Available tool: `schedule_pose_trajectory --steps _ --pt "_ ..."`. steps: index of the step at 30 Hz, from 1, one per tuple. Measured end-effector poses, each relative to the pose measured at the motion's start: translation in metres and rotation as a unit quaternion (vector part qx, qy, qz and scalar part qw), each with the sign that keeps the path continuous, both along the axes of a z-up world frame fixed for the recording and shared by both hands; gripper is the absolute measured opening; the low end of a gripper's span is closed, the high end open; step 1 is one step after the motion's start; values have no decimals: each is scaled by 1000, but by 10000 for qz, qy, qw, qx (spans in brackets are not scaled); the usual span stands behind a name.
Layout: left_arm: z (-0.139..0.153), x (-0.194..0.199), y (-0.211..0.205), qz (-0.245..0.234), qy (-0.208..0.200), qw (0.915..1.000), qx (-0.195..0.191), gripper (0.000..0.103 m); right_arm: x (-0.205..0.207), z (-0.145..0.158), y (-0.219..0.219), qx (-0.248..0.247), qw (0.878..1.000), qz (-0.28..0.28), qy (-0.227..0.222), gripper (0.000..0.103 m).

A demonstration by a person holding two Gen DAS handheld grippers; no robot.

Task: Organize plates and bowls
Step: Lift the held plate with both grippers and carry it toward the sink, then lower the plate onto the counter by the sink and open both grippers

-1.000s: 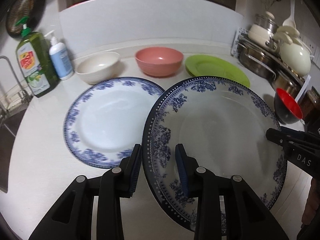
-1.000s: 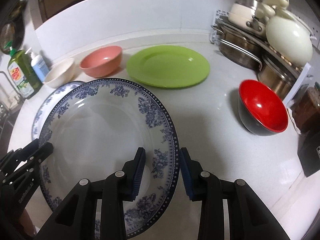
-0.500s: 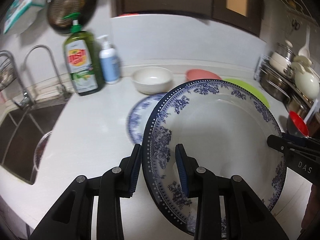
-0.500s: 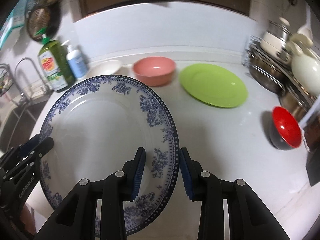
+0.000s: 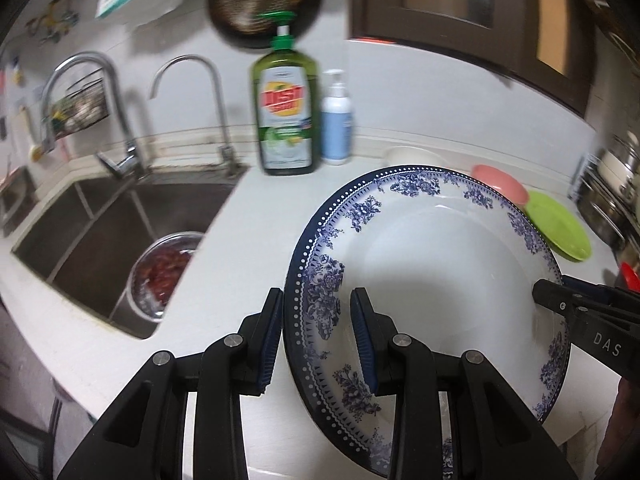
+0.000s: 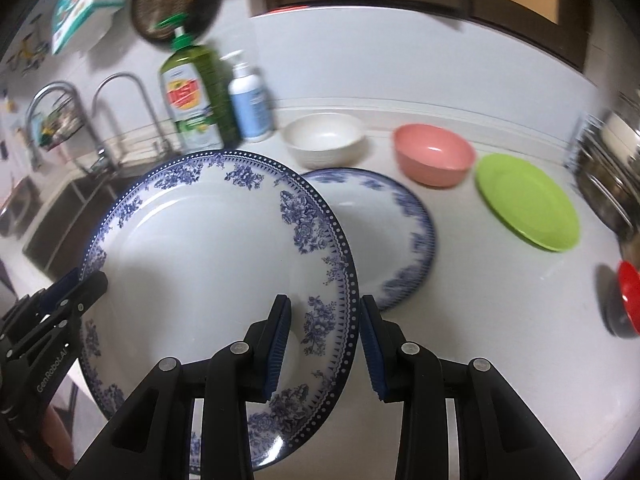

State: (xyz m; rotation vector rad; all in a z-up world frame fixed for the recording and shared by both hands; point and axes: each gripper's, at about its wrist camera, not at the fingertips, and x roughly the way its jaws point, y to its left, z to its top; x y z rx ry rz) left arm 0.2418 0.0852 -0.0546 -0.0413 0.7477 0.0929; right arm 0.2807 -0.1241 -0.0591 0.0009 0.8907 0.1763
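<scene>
A big blue flower plate (image 6: pixel 208 264) was up in the air, off the white counter (image 6: pixel 500 320). Two grippers held it, one on each side. The left gripper (image 5: pixel 316 332) had its jaws closed on the plate's left rim. The right gripper (image 6: pixel 324 340) had its jaws closed on the plate's right rim. So the plate sat flat between them, with each rim pinched from its own side.

A second blue plate (image 6: pixel 384 236) lay flat on the counter. In the right wrist view it sat just past the held plate's right edge, a little farther back. The right gripper was the nearer one to it. The held plate partly hid it from that view, and the left wrist view did not show it at all.

It looked like the held plate was meant to go on top of that second plate. To do that, it would have to go to the right and back, then down flat, with both grippers together.

Behind were a white bowl (image 6: pixel 326 140), a pink bowl (image 6: pixel 434 156) and a green plate (image 6: pixel 528 200). The sink (image 5: pixel 104 240) was off to the left, well apart.
</scene>
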Motion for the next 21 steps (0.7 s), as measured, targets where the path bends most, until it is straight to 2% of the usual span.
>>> schedule_pose_trajectory --steps 10,21 --pt "-19 -13 59 785 298 9965 -12 34 15 -22 69 -12 9970 745 194 36" --pt "-52 -8 95 1229 680 9900 -128 34 33 -54 112 -93 9914 1182 555 36"
